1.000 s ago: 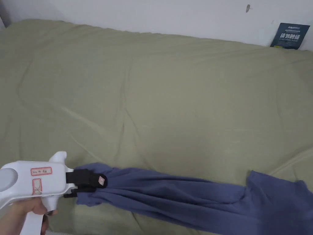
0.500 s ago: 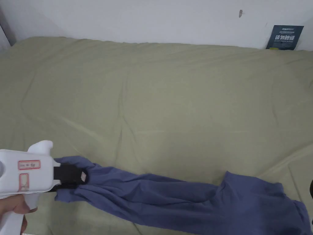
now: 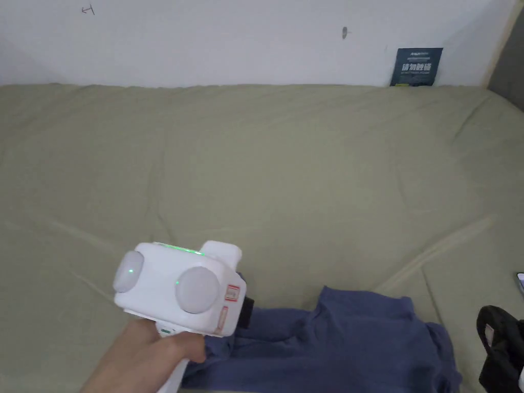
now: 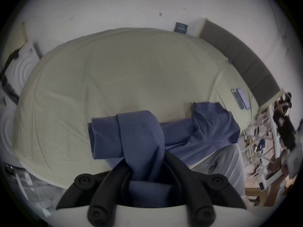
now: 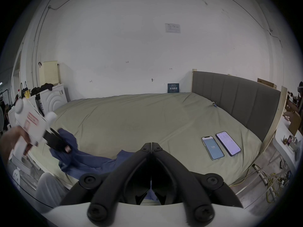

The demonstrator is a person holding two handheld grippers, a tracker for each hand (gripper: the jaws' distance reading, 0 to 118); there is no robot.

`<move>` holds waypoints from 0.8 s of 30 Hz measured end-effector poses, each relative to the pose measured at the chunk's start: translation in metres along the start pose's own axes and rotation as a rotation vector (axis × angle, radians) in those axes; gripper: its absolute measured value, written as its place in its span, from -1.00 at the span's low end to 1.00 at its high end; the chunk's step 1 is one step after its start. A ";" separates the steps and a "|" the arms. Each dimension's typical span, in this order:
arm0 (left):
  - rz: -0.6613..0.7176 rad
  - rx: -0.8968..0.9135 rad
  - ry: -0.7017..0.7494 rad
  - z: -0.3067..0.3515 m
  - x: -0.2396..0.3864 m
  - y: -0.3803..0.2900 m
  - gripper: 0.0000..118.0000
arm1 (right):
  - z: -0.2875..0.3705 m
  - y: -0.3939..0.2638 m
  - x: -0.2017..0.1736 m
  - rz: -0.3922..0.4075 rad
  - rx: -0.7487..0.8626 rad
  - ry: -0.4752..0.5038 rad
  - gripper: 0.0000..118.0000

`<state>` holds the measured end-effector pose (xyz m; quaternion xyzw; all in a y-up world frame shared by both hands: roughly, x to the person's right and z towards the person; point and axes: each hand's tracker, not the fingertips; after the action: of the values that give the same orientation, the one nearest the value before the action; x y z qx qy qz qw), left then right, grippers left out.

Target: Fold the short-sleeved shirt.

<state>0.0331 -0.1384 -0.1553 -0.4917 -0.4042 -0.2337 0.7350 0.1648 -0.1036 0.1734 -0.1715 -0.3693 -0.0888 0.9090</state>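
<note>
Rightward since earlier, left claw (image 4: 146,163) clamps bunched shirt (image 3: 353,337); right claw (image 5: 151,144) closed, empty.

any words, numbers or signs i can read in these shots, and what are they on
Dark blue card leaning on the wall: pale print, too blurred to read.
Red-framed stickers on the left gripper: writing too small to read.
White paper high on the wall: print too small to read.
Two phones on the bed: screens lit, what they show left unread.
No text can be quoted with confidence.
</note>
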 end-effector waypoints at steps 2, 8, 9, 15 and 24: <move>-0.027 -0.040 0.009 -0.025 0.019 0.003 -0.89 | 0.002 -0.001 0.006 -0.012 -0.005 -0.010 -1.00; 0.121 -0.027 -0.131 -0.081 0.030 -0.005 0.86 | 0.005 -0.003 0.021 -0.041 -0.016 -0.037 -1.00; 0.146 -0.049 -0.165 -0.083 0.024 -0.012 0.86 | 0.006 -0.002 0.022 -0.043 -0.017 -0.038 -1.00; 0.260 0.047 -0.246 -0.045 -0.029 -0.027 0.78 | 0.000 -0.003 0.022 -0.065 -0.018 -0.022 -1.00; 0.403 0.047 -0.262 -0.050 -0.047 -0.026 -1.00 | -0.007 -0.008 0.010 -0.075 -0.047 0.033 -1.00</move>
<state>0.0054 -0.1967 -0.1898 -0.5711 -0.3954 -0.0071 0.7194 0.1744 -0.1143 0.1778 -0.1771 -0.3583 -0.1343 0.9067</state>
